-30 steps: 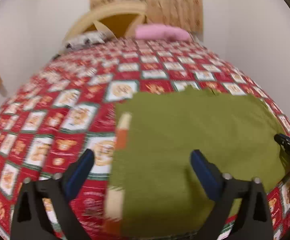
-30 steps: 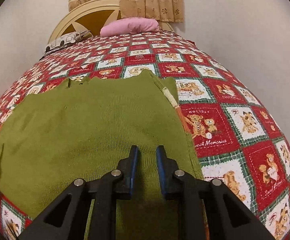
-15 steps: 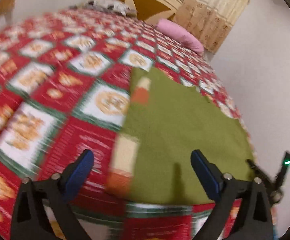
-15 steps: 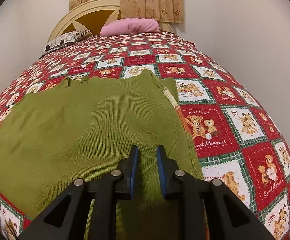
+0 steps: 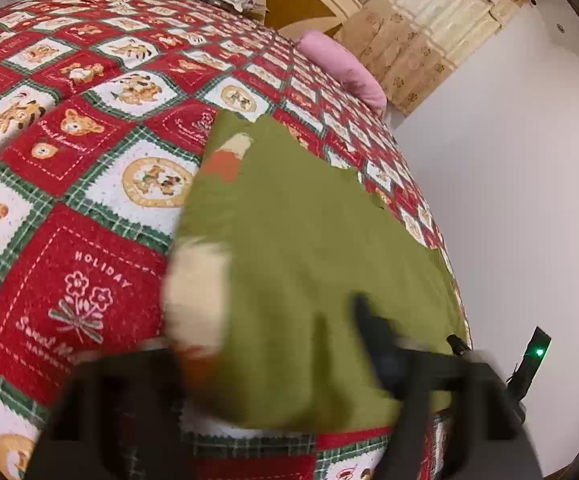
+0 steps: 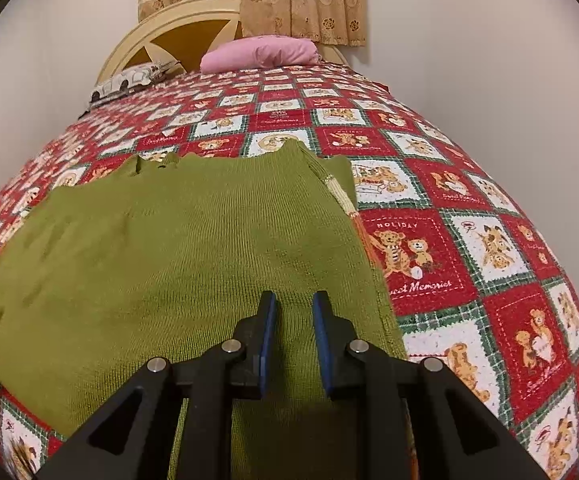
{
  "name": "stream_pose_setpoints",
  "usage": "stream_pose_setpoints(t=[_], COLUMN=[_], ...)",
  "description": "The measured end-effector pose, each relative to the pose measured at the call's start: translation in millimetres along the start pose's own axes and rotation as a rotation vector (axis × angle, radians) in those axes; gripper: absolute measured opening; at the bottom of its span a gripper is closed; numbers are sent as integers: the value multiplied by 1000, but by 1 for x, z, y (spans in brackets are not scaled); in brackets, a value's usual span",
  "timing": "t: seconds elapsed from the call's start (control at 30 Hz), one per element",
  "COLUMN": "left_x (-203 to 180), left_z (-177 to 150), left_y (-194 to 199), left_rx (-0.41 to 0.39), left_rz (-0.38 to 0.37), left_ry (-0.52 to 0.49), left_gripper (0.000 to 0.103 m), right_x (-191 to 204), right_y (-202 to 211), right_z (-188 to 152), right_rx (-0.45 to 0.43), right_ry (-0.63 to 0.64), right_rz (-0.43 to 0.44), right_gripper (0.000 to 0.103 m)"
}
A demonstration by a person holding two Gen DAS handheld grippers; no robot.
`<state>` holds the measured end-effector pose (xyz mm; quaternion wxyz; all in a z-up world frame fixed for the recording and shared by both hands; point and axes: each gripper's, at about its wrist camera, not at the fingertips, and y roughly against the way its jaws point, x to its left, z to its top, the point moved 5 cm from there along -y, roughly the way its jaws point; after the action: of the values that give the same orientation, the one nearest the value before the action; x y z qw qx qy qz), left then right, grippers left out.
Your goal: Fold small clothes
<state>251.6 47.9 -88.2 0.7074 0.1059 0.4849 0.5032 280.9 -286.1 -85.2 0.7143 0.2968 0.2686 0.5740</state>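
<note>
A green knitted garment (image 6: 177, 264) lies folded flat on the bed; it also shows in the left wrist view (image 5: 309, 248), with a cream and orange striped band (image 5: 197, 280) along its left edge. My right gripper (image 6: 294, 312) hovers low over the garment's near right part, its blue pads a narrow gap apart with nothing between them. My left gripper (image 5: 265, 344) is blurred by motion over the garment's near left edge; its jaws look spread wide. The right gripper's tip (image 5: 459, 344) shows at the garment's right edge in the left wrist view.
The bed carries a red, white and green teddy-bear quilt (image 6: 429, 248). A pink pillow (image 6: 259, 53) and a patterned pillow (image 6: 129, 80) lie by the cream headboard (image 6: 177, 20). A white wall (image 6: 489, 60) runs close along the bed's right side.
My left gripper has swung left and dropped toward the garment's striped edge, and its view is now blurred. My right gripper has stayed in place over the garment.
</note>
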Motion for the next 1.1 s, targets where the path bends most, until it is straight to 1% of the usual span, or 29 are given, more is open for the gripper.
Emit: stream_pose_setpoints(t=[0.03, 0.07, 0.1, 0.13, 0.17, 0.23, 0.27, 0.33, 0.37, 0.43, 0.47, 0.53, 0.6, 0.63, 0.67, 0.73, 0.8, 0.83, 0.87, 0.93, 1.0, 1.03, 1.1], left_x=[1, 1, 3, 5, 7, 10, 9, 9, 9, 12, 13, 15, 13, 10, 7, -1, -11, -18, -24, -34, -32, -28, -18], left_z=[0, -1, -3, -5, -6, -6, -5, -3, -2, 0, 1, 2, 3, 3, 3, 3, 7, 9, 10, 13, 12, 10, 7], left_y=[0, 0, 1, 0, -1, -1, -1, -1, -1, 0, -1, -1, -1, -1, -1, 1, 4, 6, 8, 11, 10, 10, 10], left_rx=[3, 0, -4, -4, -4, -5, -3, 3, 4, 4, 5, 0, -17, -27, -35, -55, -80, -95, -109, -135, -134, -130, -134], left_rz=[16, 26, 29, 33, 34, 32, 32, 32, 32, 28, 26, 31, 50, 69, 77, 85, 87, 84, 86, 88, 79, 77, 70], left_ry=[-15, -29, -36, -32, -21, 4, 8, 4, 5, 25, 37, 49, 27, 3, -22, -60, -88, -110, -134, -170, -156, -142, -119], left_gripper=[29, 29, 29, 29, 31, 34, 37, 42, 46, 48, 49, 50, 44, 32, 25, 21, 20, 20, 20, 20, 20, 20, 20], right_x=[7, 14, 25, 34, 53, 82, 100, 121, 130, 138, 140, 139, 136, 135, 136, 134, 136, 137, 138, 138, 141, 145, 155], right_y=[11, 23, 35, 40, 45, 43, 39, 31, 23, 6, 4, 6, 5, 4, 4, 3, 3, 6, 7, 13, 21, 24, 26], right_z=[6, 11, 17, 19, 23, 25, 24, 18, 13, 0, -7, -8, -8, -9, -9, -9, -8, -8, -5, 3, 18, 29, 43], right_rx=[-30, -64, -90, -95, -87, -56, -33, -11, 7, 63, 55, 40, 40, 37, 36, 37, 42, 45, 55, 62, 63, 71, 79], right_ry=[11, -2, -24, -32, -24, 17, 43, 72, 83, 80, 81, 76, 67, 63, 60, 52, 47, 45, 44, 41, 36, 35, 30], right_rz=[-1, 39, 103, 141, 199, 247, 271, 297, 296, 291, 285, 294, 305, 310, 313, 321, 326, 330, 344, 362, 412, 445, 486], right_gripper=[19, 19, 20, 20, 20, 19, 20, 19, 20, 20, 20, 20, 20, 20, 20, 20, 20, 21, 25, 27, 27, 29, 44])
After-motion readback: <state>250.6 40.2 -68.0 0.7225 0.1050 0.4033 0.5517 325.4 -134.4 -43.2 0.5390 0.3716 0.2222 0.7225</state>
